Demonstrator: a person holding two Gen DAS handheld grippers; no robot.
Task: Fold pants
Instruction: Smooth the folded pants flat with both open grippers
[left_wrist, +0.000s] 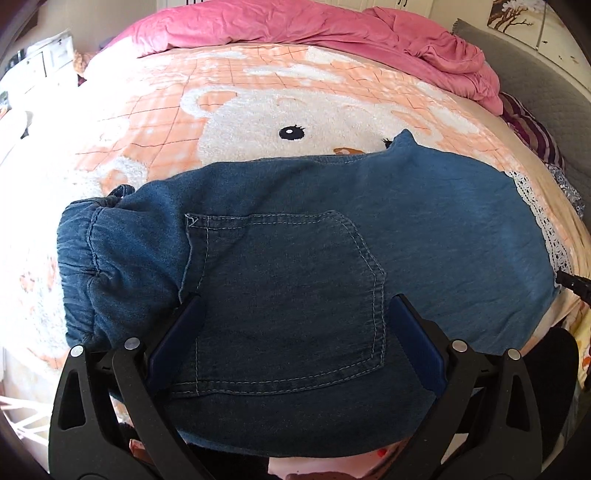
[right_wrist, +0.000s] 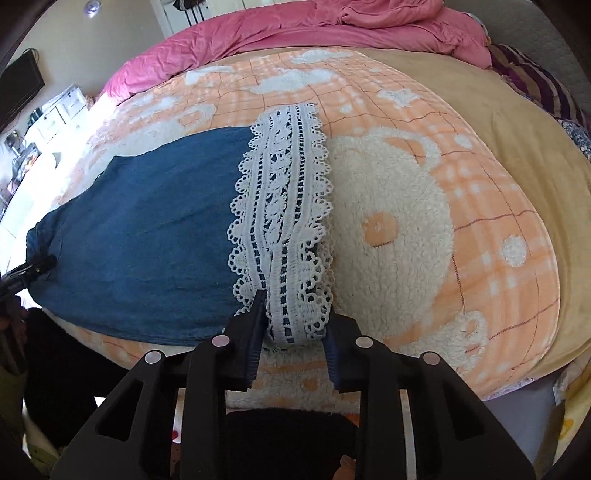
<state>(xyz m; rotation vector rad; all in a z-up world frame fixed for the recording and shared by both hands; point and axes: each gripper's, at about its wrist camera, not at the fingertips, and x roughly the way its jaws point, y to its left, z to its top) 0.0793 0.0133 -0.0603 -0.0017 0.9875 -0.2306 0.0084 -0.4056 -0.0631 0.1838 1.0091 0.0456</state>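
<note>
On the bear-print blanket (left_wrist: 155, 110) that covers the bed, the denim pants (left_wrist: 332, 229) lie flat and crosswise, already doubled leg on leg, the elastic waistband (left_wrist: 85, 251) at one end and the white lace cuff (right_wrist: 284, 206) at the other. The left gripper (left_wrist: 293, 314) stands wide open over the back pocket (left_wrist: 288, 291) near the waist, its pads either side of the stitching with nothing pinched. The right gripper (right_wrist: 295, 317) sits at the near corner of the lace hem, its jaws narrowed around the trim; the left pad looks to touch the lace, but whether both press on it I cannot tell. The step in hand seems to be taking both ends for the next fold. To do it well, each gripper should bite both layers at the near edge, not just the top one, and lift evenly so the cloth carries over without skewing or dragging the fuzzy blanket along.
</note>
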